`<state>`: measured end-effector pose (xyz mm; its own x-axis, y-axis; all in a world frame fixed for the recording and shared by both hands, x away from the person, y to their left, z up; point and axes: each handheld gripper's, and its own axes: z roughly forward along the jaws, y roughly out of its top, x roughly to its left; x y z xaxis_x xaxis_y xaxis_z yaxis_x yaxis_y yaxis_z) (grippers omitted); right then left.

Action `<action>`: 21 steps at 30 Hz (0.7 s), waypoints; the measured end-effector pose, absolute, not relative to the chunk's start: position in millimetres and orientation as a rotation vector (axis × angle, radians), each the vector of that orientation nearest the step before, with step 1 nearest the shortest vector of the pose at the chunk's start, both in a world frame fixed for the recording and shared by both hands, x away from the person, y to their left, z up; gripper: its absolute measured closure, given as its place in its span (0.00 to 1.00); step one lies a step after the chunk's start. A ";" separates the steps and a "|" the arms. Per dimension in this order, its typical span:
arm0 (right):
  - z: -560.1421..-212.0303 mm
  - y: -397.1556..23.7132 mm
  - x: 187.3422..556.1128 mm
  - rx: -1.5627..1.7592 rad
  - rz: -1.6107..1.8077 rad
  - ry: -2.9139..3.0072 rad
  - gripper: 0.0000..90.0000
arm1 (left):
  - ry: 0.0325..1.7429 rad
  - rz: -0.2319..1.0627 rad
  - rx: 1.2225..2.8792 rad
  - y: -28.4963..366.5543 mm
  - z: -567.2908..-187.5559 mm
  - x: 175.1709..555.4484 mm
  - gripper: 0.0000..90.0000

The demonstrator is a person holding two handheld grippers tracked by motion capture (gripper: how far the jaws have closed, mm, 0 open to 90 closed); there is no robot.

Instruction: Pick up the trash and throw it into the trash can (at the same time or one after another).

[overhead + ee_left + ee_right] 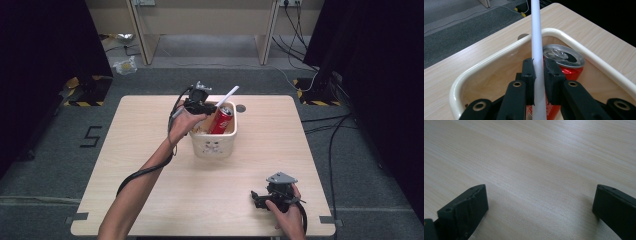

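A cream bin (214, 145) stands mid-table with a red drink can (221, 120) leaning inside it. My left gripper (204, 105) hovers over the bin's left rim, shut on a white tube (227, 96) that slants up to the right. In the left gripper view the white tube (537, 40) runs straight up between the jaws, my left gripper (539, 75) clamps it, and the can (564, 58) with its silver top lies just beyond, inside the bin (499, 56). My right gripper (260, 200) rests low on the table near the front right, open; in its own view my right gripper (540, 207) holds nothing over bare wood.
The wooden table (150, 150) has a round cable hole (241, 108) behind the bin. Cables (330, 130) trail over the grey floor to the right. Desk legs (142, 35) stand at the back, and dark curtains flank both sides.
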<state>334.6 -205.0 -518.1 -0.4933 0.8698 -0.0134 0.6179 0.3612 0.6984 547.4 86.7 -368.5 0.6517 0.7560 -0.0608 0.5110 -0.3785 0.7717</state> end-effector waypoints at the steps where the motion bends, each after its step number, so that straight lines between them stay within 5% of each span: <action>1: -518.1 -205.0 334.6 1.300 0.904 2.247 0.00 | 0.987 0.389 2.069 86.7 -369.3 547.9 0.87; 21: -517.9 -204.7 334.3 1.299 0.902 2.250 0.00 | 0.995 0.379 2.076 94.0 -369.5 543.8 0.68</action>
